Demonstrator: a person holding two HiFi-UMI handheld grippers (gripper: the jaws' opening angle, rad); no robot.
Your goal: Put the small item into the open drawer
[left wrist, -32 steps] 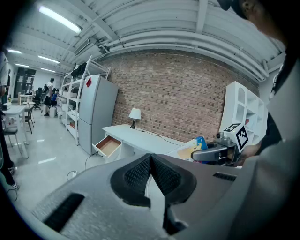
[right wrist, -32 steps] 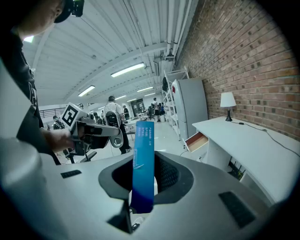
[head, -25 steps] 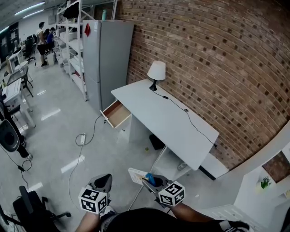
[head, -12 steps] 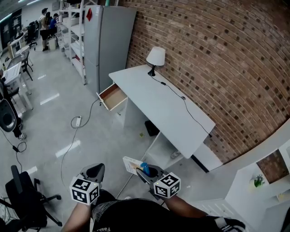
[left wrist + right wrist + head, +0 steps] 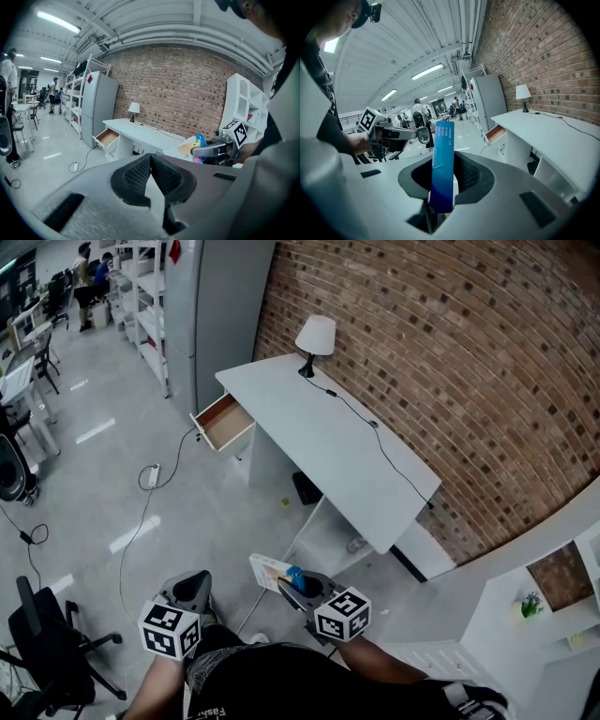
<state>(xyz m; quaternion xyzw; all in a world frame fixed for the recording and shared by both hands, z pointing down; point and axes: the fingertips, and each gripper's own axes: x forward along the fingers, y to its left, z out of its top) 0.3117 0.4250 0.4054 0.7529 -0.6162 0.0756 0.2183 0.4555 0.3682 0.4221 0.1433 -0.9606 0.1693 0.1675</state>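
Small blue box (image 5: 443,164): was clamped upright in right hand-held gripper (image 5: 302,589) at 6 o'clock, well apart from open drawer (image 5: 223,421) at 10 o'clock. Left hand-held gripper (image 5: 151,161): stood closed, empty. Looked mid-carry; next called for stepping closer, lowering box in.

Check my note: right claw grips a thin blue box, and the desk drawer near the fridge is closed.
Not closed: the head view shows the desk drawer near the fridge pulled open. The right claw does grip the thin blue box.
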